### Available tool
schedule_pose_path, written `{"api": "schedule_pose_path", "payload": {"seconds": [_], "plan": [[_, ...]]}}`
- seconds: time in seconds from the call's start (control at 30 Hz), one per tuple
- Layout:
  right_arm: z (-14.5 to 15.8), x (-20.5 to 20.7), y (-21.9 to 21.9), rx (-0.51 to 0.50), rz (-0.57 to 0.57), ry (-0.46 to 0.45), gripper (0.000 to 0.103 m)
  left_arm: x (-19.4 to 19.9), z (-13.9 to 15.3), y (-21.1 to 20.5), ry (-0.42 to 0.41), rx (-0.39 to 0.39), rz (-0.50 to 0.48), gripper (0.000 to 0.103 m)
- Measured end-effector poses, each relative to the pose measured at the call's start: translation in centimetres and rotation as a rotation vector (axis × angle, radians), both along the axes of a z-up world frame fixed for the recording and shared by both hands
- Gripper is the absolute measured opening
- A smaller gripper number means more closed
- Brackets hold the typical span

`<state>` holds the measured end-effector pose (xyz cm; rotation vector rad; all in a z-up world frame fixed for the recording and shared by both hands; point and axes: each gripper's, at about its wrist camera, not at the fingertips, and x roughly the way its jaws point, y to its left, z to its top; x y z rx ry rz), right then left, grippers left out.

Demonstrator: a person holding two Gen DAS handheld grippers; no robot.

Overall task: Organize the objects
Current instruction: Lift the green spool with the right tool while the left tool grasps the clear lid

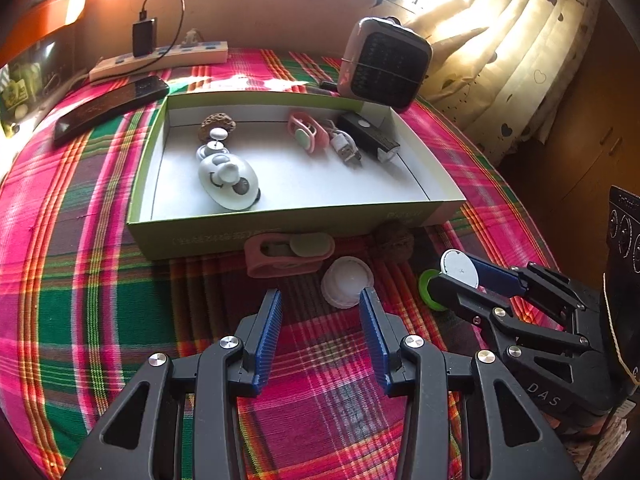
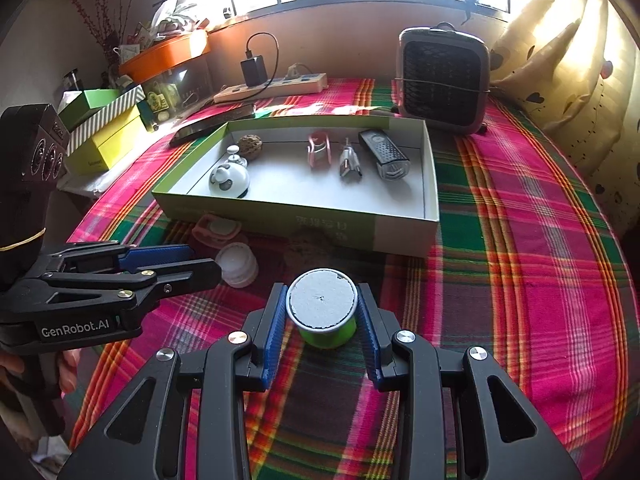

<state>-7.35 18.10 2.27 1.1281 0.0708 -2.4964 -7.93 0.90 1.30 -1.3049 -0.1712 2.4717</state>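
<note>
A shallow green-sided box stands on the plaid cloth and holds a white bell toy, a brown nut, a pink clip, a USB plug and a black light. My right gripper is shut on a green spool with a white top, just off the box's near side. My left gripper is open and empty, a white cap just beyond its fingertips. A pink clip and a brown nut lie against the box front.
A small heater stands behind the box at the right. A power strip with a charger and a dark phone lie at the back left. Green boxes are stacked off the left edge. Curtains hang at the right.
</note>
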Motion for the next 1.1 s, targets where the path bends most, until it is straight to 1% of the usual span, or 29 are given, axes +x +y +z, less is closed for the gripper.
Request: {"api": "schedule_pose_path", "payload": {"seconds": [0.17, 0.27, 0.5, 0.8, 0.9, 0.97, 1.03, 1.1], "plan": [[-0.1, 0.0, 0.9, -0.006, -0.009, -0.003, 0.035, -0.4, -0.3, 1.8, 0.005, -0.047, -0.033, 0.038], [-0.1, 0.0, 1.3, -0.005, -0.013, -0.002, 0.035, -0.6, -0.3, 2.5, 0.016, -0.075, -0.031, 0.038], [-0.1, -0.2, 2.0, -0.003, -0.020, 0.001, 0.035, -1.4, -0.3, 3.2, 0.022, -0.098, -0.010, 0.038], [-0.3, -0.1, 2.1, -0.012, -0.022, 0.003, 0.035, -1.3, -0.4, 3.5, 0.035, -0.119, 0.000, 0.038], [-0.3, -0.1, 2.1, -0.016, -0.019, -0.002, 0.035, -1.3, -0.4, 3.6, 0.041, -0.131, 0.005, 0.035], [-0.4, -0.1, 2.0, -0.012, -0.018, -0.004, 0.035, -1.3, -0.4, 3.4, 0.042, -0.135, 0.014, 0.029], [-0.5, -0.1, 2.0, -0.012, -0.020, -0.010, 0.035, -1.4, -0.5, 3.2, 0.042, -0.134, 0.019, 0.026], [-0.5, -0.1, 2.1, -0.014, -0.023, -0.006, 0.035, -1.3, -0.5, 3.1, 0.041, -0.126, 0.019, 0.026]]}}
